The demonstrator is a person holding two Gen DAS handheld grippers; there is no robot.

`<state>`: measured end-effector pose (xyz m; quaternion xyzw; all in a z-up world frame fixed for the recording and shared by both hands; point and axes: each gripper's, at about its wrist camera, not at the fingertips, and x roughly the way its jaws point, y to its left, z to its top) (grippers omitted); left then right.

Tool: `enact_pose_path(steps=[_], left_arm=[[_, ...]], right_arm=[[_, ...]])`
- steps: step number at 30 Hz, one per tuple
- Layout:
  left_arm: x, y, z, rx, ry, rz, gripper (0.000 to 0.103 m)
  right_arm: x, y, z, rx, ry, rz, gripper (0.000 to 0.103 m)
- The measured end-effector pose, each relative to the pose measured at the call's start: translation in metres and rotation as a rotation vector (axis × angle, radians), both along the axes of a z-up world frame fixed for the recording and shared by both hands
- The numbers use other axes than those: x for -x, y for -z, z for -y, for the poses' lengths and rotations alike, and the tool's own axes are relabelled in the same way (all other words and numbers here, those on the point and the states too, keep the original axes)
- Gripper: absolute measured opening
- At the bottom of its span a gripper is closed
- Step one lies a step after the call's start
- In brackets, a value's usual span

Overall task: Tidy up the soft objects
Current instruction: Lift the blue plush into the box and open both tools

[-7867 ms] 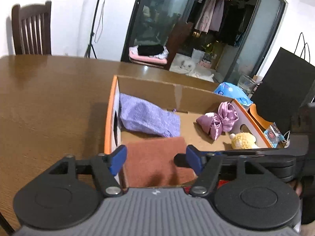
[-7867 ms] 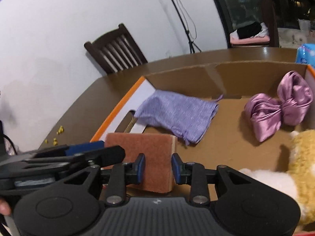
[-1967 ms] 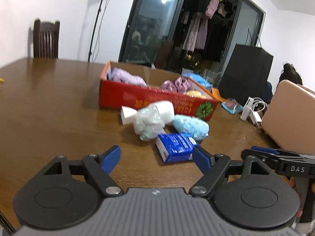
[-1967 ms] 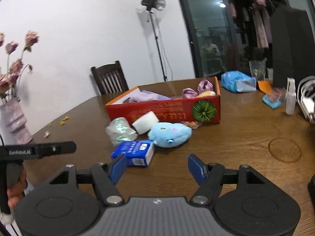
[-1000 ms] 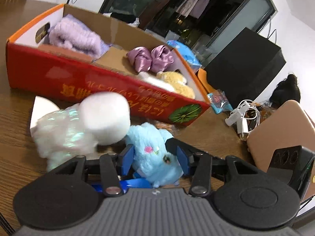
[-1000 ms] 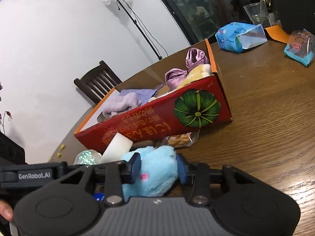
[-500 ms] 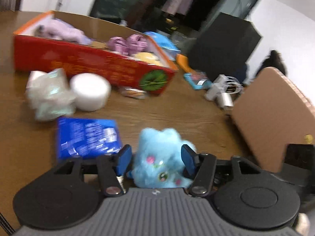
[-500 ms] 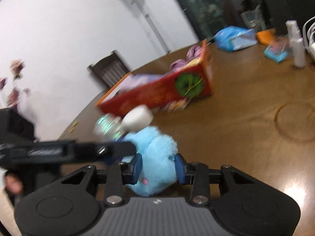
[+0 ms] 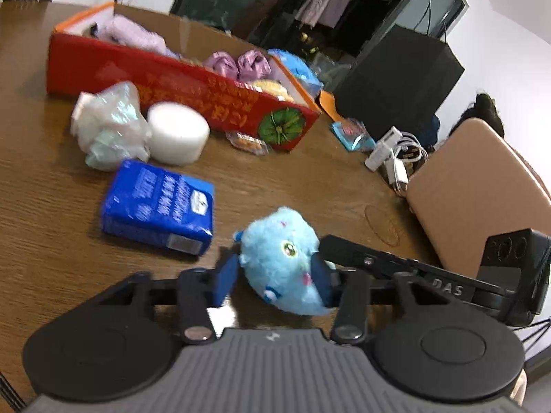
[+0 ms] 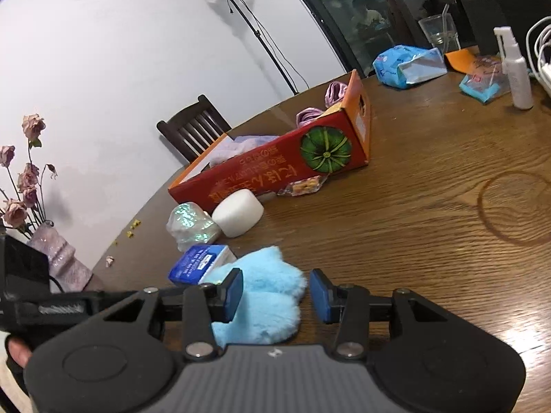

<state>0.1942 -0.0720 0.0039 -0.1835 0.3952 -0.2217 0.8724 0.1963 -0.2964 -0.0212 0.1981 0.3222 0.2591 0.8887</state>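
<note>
The wooden table (image 9: 310, 186) filled both views, with the red box (image 9: 179, 93) sitting at the far side, purple and yellow soft things inside it. Left to right in the left wrist view lay the shiny plastic bundle (image 9: 110, 125), the white foam roll (image 9: 177, 132) and the blue tissue pack (image 9: 158, 203), all outside the box as they had been a second before. And there was the blue plush toy (image 9: 286, 261), pulled well away from the box front where it lay a second earlier. The left gripper (image 9: 275, 277) had just been closing, and its pads pressed the toy from both sides. The right gripper (image 10: 275, 294) had just been opening: its left pad touched the fur, its right pad stood clear, so it had let go.
</note>
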Motion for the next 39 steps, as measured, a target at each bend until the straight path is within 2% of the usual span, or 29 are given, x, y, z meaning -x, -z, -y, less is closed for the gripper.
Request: enact_pose_path(steps=[4, 7, 10, 11, 12, 13, 14, 16, 19, 20, 22, 24, 26, 27, 29, 30, 33, 36, 39], left_arm=[[-0.004, 0.006, 0.0, 0.035, 0.011, -0.011, 0.034], [-0.006, 0.006, -0.004, 0.067, 0.017, -0.004, 0.033], [-0.012, -0.009, -0.005, 0.105, 0.042, 0.063, 0.028], [-0.015, -0.016, -0.006, 0.137, 0.059, 0.087, 0.027], [-0.02, -0.025, -0.008, 0.165, 0.072, 0.115, 0.014], [-0.027, -0.035, -0.009, 0.17, 0.079, 0.159, 0.01], [-0.034, -0.043, -0.01, 0.158, 0.076, 0.191, 0.01], [-0.052, -0.054, -0.014, 0.133, 0.08, 0.191, 0.011], [-0.06, -0.055, -0.024, 0.121, 0.108, 0.196, 0.039], [-0.059, -0.052, -0.026, 0.111, 0.125, 0.185, 0.047], [-0.056, -0.042, -0.024, 0.109, 0.159, 0.142, 0.049], [-0.046, -0.03, -0.018, 0.112, 0.188, 0.108, 0.057], [-0.034, -0.016, -0.011, 0.091, 0.228, 0.088, 0.059], [-0.029, -0.01, -0.007, 0.061, 0.216, 0.079, 0.059], [-0.021, -0.004, -0.004, -0.011, 0.168, 0.093, 0.058], [-0.02, -0.004, -0.004, -0.023, 0.156, 0.095, 0.058], [-0.022, -0.002, -0.01, 0.008, 0.135, 0.079, 0.057], [-0.029, 0.004, -0.01, 0.013, 0.121, 0.038, 0.047], [-0.035, 0.01, -0.009, 0.044, 0.127, 0.001, 0.042]], right_arm=[[-0.003, 0.008, -0.008, 0.005, 0.021, -0.024, 0.044], [-0.004, 0.01, -0.009, -0.022, 0.017, -0.033, 0.039], [-0.009, 0.004, -0.008, -0.066, 0.002, -0.021, 0.016], [-0.011, -0.003, -0.008, -0.093, -0.005, -0.005, 0.014], [-0.014, -0.01, -0.009, -0.107, -0.014, 0.017, 0.015], [-0.018, -0.02, -0.013, -0.108, -0.027, 0.044, 0.014], [-0.025, -0.029, -0.019, -0.092, -0.037, 0.077, 0.014], [-0.041, -0.041, -0.031, -0.043, -0.046, 0.107, 0.014], [-0.056, -0.054, -0.032, 0.006, -0.013, 0.141, 0.016], [-0.058, -0.056, -0.027, 0.014, 0.008, 0.15, 0.021], [-0.063, -0.054, -0.02, 0.04, 0.025, 0.139, 0.033], [-0.069, -0.044, -0.017, 0.084, -0.023, 0.084, 0.048], [-0.069, -0.032, -0.016, 0.1, -0.101, 0.052, 0.049], [-0.069, -0.027, -0.015, 0.09, -0.11, 0.031, 0.049], [-0.065, -0.019, -0.014, 0.097, -0.092, -0.003, 0.049], [-0.061, -0.018, -0.012, 0.105, -0.07, -0.015, 0.051], [-0.042, -0.016, 0.001, 0.068, -0.046, -0.024, 0.051], [-0.023, -0.008, 0.005, 0.025, -0.044, -0.038, 0.051], [-0.021, 0.004, 0.003, -0.004, -0.016, -0.064, 0.048]])
